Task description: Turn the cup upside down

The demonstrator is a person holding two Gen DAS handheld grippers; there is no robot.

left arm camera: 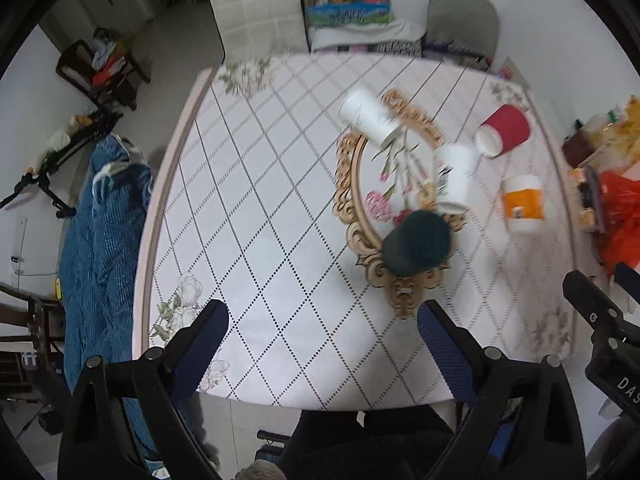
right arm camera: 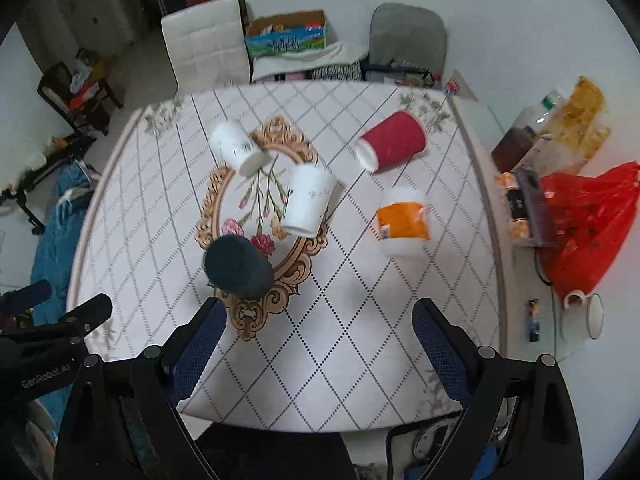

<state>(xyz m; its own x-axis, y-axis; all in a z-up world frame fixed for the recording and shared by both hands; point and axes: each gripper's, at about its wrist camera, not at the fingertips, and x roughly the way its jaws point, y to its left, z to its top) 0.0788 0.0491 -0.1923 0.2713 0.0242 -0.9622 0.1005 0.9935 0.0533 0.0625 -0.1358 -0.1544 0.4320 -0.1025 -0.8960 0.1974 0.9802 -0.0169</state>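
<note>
Several cups stand upside down on the table's patterned cloth (left arm camera: 260, 200): a dark green cup (left arm camera: 416, 242) (right arm camera: 237, 266), two white cups (left arm camera: 368, 116) (left arm camera: 454, 180), a red cup (left arm camera: 506, 130) (right arm camera: 394, 146) and an orange-and-white cup (left arm camera: 522, 202) (right arm camera: 404, 218). My left gripper (left arm camera: 322, 344) is open and empty above the near table edge, left of the green cup. My right gripper (right arm camera: 320, 340) is open and empty, above the near edge, just right of and nearer than the green cup. The white cups also show in the right wrist view (right arm camera: 236, 146) (right arm camera: 306, 200).
A white chair (left arm camera: 256, 12) and a grey chair (left arm camera: 462, 20) stand at the far side. A blue blanket (left arm camera: 100, 248) hangs left of the table. A side table at the right holds a red plastic bag (right arm camera: 588, 224), jars and a mug (right arm camera: 592, 314).
</note>
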